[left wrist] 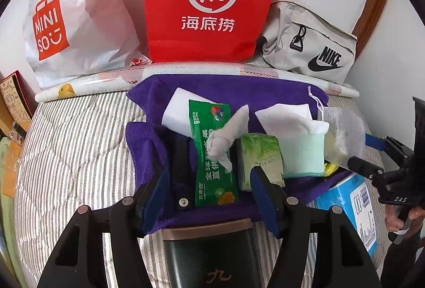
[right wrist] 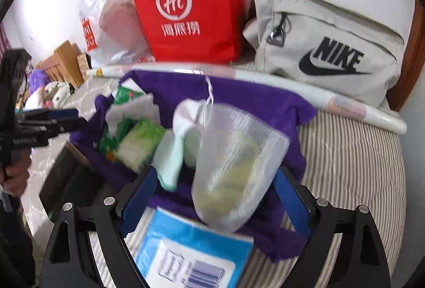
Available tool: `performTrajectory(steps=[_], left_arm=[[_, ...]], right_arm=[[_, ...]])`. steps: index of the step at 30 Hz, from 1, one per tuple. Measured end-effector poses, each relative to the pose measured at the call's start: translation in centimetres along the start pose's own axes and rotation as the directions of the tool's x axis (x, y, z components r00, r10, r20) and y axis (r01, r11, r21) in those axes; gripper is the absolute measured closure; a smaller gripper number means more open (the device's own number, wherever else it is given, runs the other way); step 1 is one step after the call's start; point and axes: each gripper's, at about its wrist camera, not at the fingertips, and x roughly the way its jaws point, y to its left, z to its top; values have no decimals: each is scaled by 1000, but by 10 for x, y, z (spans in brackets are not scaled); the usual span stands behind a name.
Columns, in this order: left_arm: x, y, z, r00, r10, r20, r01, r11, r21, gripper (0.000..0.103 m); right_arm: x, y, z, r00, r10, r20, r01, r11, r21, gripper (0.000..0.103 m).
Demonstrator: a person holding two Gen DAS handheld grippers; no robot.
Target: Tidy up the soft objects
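A purple towel [left wrist: 164, 147] [right wrist: 239, 94] lies on the striped bed with soft things piled on it: a green snack packet [left wrist: 212, 155], a knotted grey sock [left wrist: 225, 136], a green tissue pack [left wrist: 260, 157] [right wrist: 140, 142], a mint and white sock [left wrist: 300, 147] [right wrist: 170, 160], a white sponge [left wrist: 180, 110] and a white mesh pouch [left wrist: 342, 134] [right wrist: 233, 165]. My left gripper [left wrist: 209, 192] is open above the towel's near edge, around the snack packet. My right gripper [right wrist: 215, 197] is open with the mesh pouch between its fingers, not pinched.
A red Haidilao bag [left wrist: 209, 1] [right wrist: 191, 3], a white Miniso bag [left wrist: 74, 22] and a grey Nike pouch [left wrist: 308, 46] [right wrist: 326, 49] stand against the wall behind a rolled white mat [left wrist: 106, 80]. A dark box [left wrist: 209, 256] and a blue box [left wrist: 353, 203] [right wrist: 191, 256] lie at the near edge.
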Motion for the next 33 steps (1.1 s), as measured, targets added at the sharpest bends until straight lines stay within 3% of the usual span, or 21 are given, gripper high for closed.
performTrajectory(steps=[8,22,30,33], left_arm=[[-4,-4,-6,1000,4,-5,-4,1000,2,42],[-9,-6,-10,1000,0,-1,0,1000,-3,42],[-43,-15,-20,999,-11,46,11,1000,2,42],[-63,-22,-27,997,-18,75,18,1000,7,42]], right_arm=[[-6,-14,-10,1000,-16,-15,17,999,32,14],[-34,-19,-17,999,-26,43,22,997,78,14],[-76,2,-21,987,-119,104,110,990,84,14],[-98,9,-26,985,-115,125,102,989,110,14]])
